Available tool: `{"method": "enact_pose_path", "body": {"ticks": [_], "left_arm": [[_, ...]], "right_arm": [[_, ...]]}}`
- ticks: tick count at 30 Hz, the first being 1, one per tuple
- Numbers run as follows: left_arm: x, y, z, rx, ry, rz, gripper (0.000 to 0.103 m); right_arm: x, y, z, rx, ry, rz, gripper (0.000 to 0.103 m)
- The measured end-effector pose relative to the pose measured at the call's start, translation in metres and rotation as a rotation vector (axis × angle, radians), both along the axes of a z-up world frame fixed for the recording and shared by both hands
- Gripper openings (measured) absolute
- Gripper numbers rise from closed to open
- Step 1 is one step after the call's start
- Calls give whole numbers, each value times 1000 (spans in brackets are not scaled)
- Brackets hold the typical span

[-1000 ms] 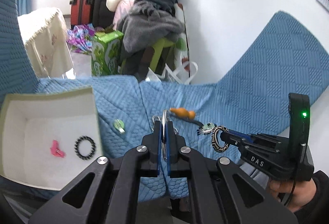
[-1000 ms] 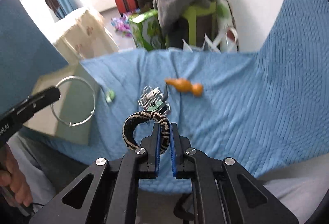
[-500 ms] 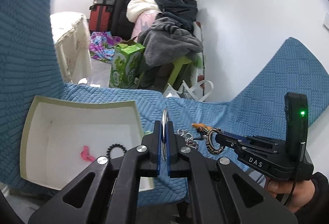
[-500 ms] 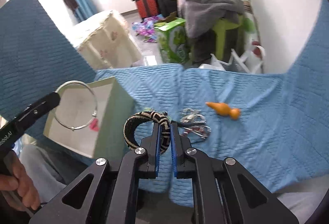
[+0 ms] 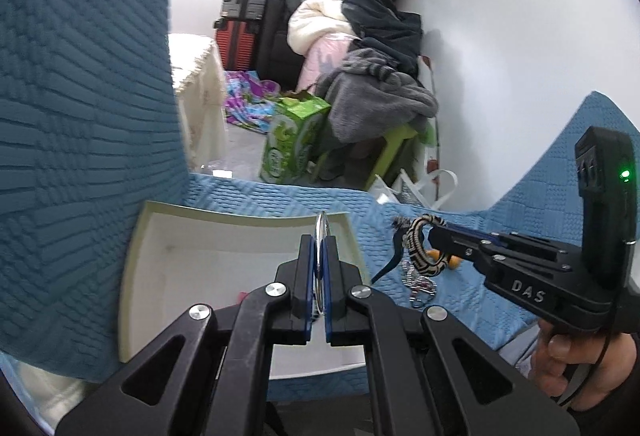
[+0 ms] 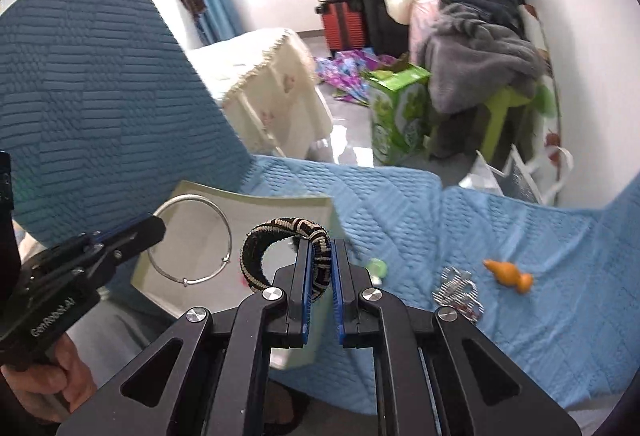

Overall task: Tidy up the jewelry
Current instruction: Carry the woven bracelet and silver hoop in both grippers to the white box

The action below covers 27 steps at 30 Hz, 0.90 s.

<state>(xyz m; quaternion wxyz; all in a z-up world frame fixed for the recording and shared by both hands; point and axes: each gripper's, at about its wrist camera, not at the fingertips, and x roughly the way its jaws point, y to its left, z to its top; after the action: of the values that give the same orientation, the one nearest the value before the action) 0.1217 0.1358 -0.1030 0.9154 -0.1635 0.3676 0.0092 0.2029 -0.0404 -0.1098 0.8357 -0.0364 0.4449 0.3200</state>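
Note:
My left gripper [image 5: 319, 242] is shut on a thin silver bangle [image 5: 321, 223], seen edge-on and hanging over the white box [image 5: 240, 220] with a pale green rim. In the right wrist view the same bangle [image 6: 192, 240] shows as a full ring in the left gripper [image 6: 154, 228] above the box [image 6: 264, 200]. My right gripper [image 6: 320, 250] is shut on a black and cream woven bracelet [image 6: 276, 230] near the box's right wall. From the left it appears as the right gripper [image 5: 434, 236] with the bracelet [image 5: 418, 248]. A pink piece [image 5: 242, 296] lies in the box.
On the blue quilted cover [image 6: 520, 220] lie a small green piece [image 6: 378, 268], a silver clip [image 6: 458, 288] and an orange piece [image 6: 508, 274]. Beyond the cover's edge stand a green carton [image 6: 396, 107], a stool piled with clothes and suitcases. A person's hand holds each gripper.
Both grippers have carried their bracelets to the left, from over the loose pieces on the cover to above the white box. Both have stayed shut.

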Motion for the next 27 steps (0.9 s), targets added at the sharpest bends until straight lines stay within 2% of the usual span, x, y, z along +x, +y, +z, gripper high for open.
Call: {"method": "enact_pose_path", "body": {"ticks": [9, 17, 20, 24, 27], "left_arm": [[-9, 28, 10, 23, 8, 44, 3], [-11, 41, 35, 23, -20, 69, 3], [-13, 47, 43, 17, -32, 78, 3], [-15, 49, 40, 5, -23, 73, 3], [-12, 50, 31, -5, -4, 69, 3]], "right_arm": [[-6, 39, 29, 54, -28, 68, 7], [-13, 54, 80, 80, -104, 86, 7], [-14, 56, 91, 81, -125, 89, 7], [-15, 59, 82, 73, -110, 89, 7], [-15, 65, 54, 40, -71, 97, 7]]}}
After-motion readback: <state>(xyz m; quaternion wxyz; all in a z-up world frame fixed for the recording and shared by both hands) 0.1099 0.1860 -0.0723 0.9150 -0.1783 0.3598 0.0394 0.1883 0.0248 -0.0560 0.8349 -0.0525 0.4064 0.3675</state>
